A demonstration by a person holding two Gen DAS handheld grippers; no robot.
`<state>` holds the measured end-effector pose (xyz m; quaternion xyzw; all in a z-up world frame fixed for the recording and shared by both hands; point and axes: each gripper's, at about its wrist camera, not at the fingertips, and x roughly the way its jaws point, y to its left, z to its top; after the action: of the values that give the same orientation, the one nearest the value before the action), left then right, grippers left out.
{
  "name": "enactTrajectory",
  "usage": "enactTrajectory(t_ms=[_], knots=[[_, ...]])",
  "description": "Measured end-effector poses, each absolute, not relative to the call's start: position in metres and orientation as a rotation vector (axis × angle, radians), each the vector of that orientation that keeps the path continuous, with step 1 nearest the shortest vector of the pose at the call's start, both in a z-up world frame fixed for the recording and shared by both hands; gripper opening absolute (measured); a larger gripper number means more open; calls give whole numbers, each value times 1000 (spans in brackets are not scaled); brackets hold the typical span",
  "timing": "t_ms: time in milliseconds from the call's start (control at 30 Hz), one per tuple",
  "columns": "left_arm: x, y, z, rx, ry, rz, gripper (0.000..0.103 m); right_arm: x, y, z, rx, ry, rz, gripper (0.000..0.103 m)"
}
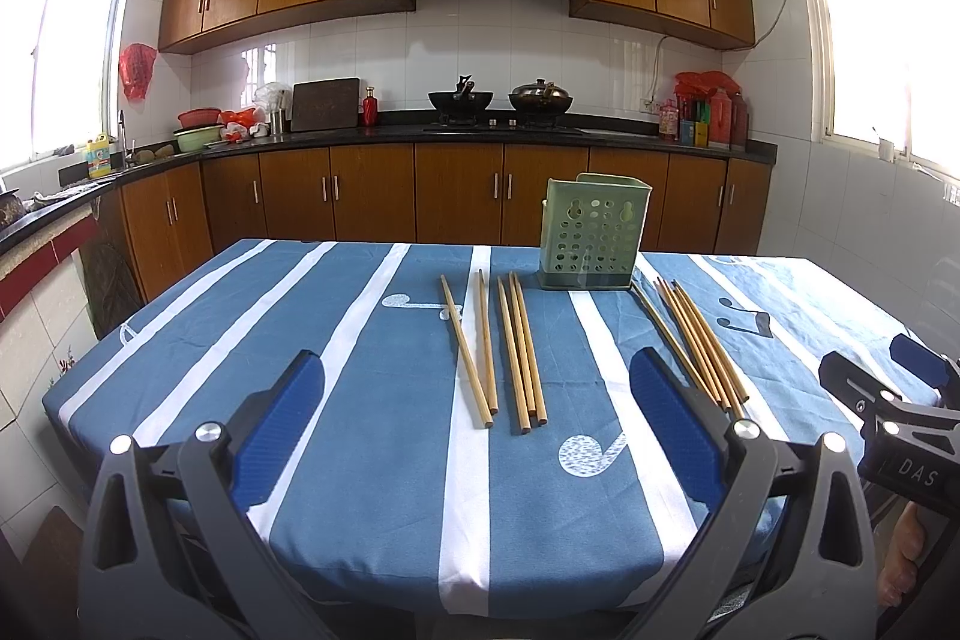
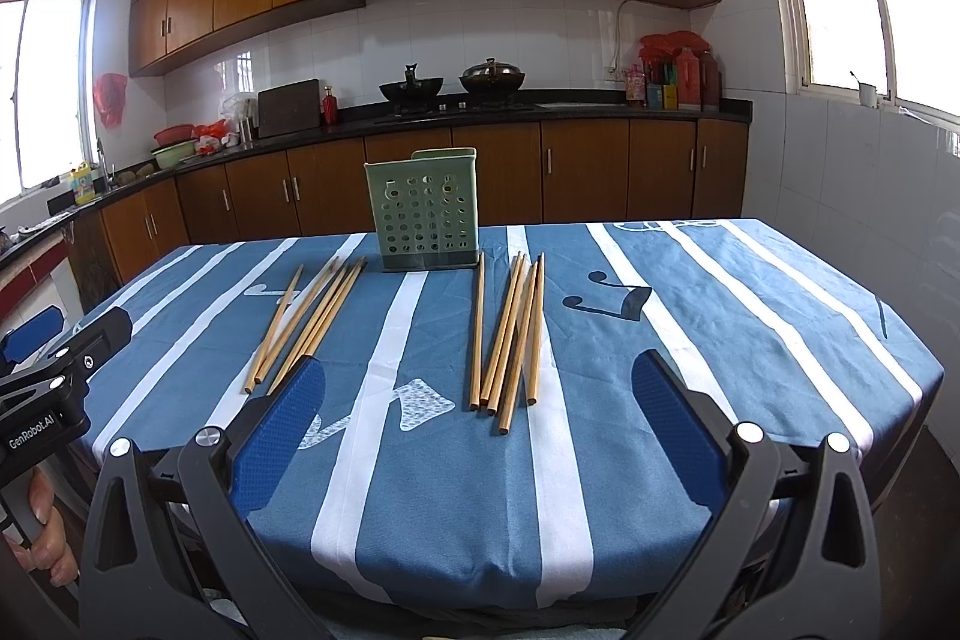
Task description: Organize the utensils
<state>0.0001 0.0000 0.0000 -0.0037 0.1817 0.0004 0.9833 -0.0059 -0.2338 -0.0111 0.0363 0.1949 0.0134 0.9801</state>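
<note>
On the table: a blue striped tablecloth (image 1: 372,400) carried two loose groups of wooden chopsticks and one green perforated holder (image 1: 594,235), which stood upright near the far edge.
Left group of chopsticks (image 1: 507,352): five sticks lay flat, ahead of the left gripper (image 1: 480,436) and between its fingers in the left wrist view, their near ends just beyond the fingertips.
Right group of chopsticks (image 2: 510,334): about five sticks lay flat, partly crossing one another, ahead of the right gripper (image 2: 480,430).
Long axis: both groups ran near-to-far, roughly along each gripper's forward line and pointing toward the holder.
Left gripper state: fingers spread wide apart, holding nothing.
Right gripper state: fingers likewise spread wide, holding nothing.
Nearer hand: each group lay in front of its own gripper; neither appeared closer to its sticks.
Holder position: between the two groups, beyond their far ends, opening upward.
Judgement: no stick had yet been collected; a grasp across the shafts seemed the likely first move.
</note>
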Motion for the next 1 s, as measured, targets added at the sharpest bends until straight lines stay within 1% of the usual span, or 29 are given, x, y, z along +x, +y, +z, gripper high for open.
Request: enactTrajectory(t_ms=[1000], knots=[[1, 0, 1, -6, 367, 1, 99, -5, -234, -12, 76, 394, 28, 101]])
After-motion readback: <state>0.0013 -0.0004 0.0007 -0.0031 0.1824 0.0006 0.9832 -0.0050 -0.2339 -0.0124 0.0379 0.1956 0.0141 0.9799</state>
